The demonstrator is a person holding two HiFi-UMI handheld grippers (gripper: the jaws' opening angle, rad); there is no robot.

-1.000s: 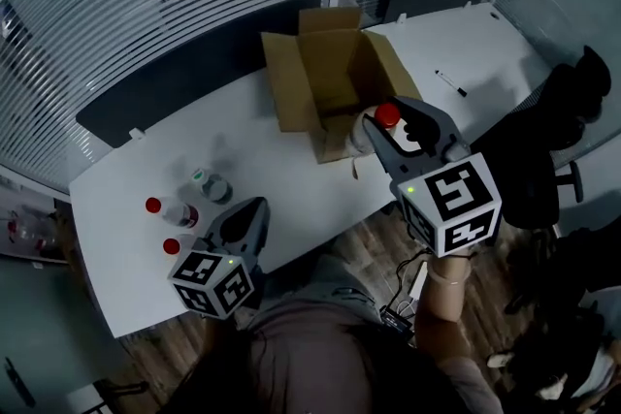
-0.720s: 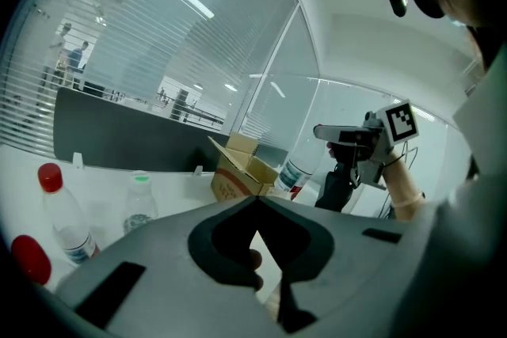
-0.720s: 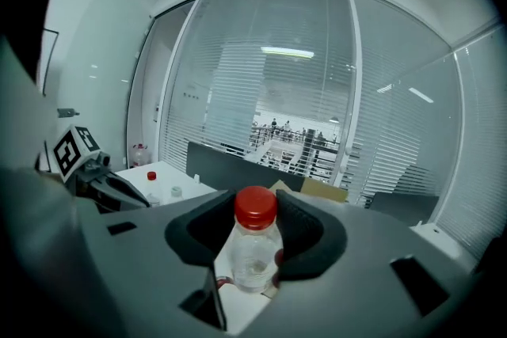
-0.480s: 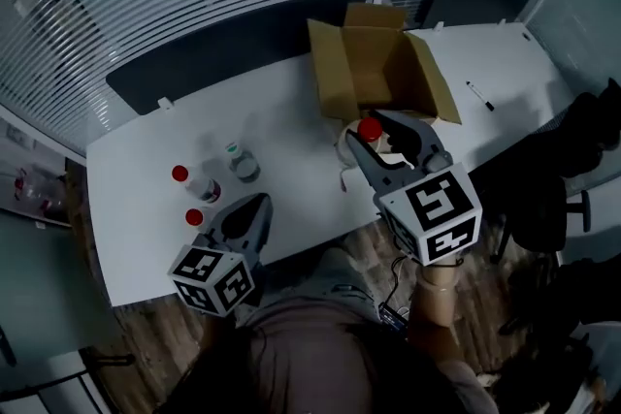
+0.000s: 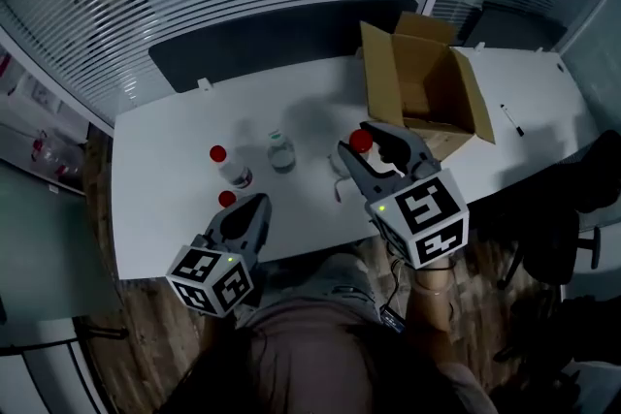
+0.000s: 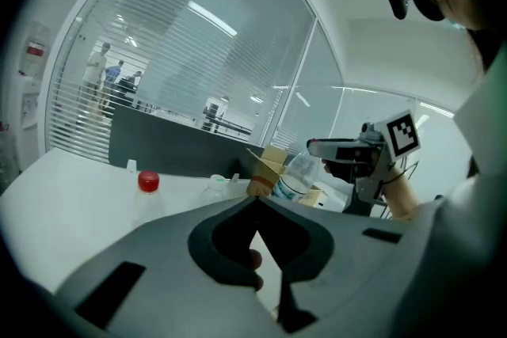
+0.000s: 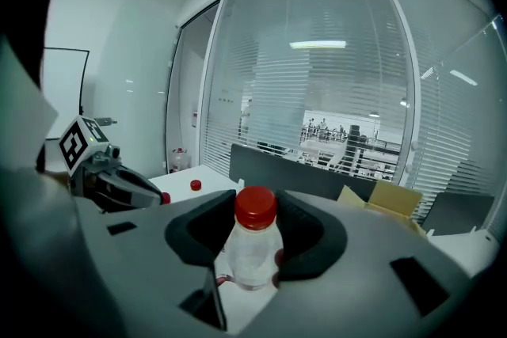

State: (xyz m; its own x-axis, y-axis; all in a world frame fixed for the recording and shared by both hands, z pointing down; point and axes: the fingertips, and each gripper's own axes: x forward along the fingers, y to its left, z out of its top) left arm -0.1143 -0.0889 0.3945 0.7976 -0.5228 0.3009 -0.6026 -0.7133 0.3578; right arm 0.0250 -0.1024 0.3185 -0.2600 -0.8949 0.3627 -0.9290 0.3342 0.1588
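Note:
My right gripper (image 5: 374, 153) is shut on a clear bottle with a red cap (image 5: 361, 141), held upright above the white table (image 5: 165, 160); the right gripper view shows the bottle (image 7: 253, 245) between the jaws. My left gripper (image 5: 245, 213) hovers at the table's near edge, shut with nothing in it (image 6: 257, 206), right beside a red-capped bottle (image 5: 226, 199). Farther back on the table stand a second red-capped bottle (image 5: 218, 156) and a pale-capped bottle (image 5: 279, 146). An open cardboard box (image 5: 419, 92) sits to the right of the held bottle.
A black marker (image 5: 511, 119) lies right of the box. A dark panel (image 5: 281, 34) runs along the table's far edge, with glass walls and blinds behind. A dark office chair (image 5: 582, 189) stands at the right, and wooden floor shows below the near edge.
My right gripper has carried the red-capped bottle leftward, away from the front of the box toward the table's middle. The left gripper has stayed by the near bottles, turning slightly.

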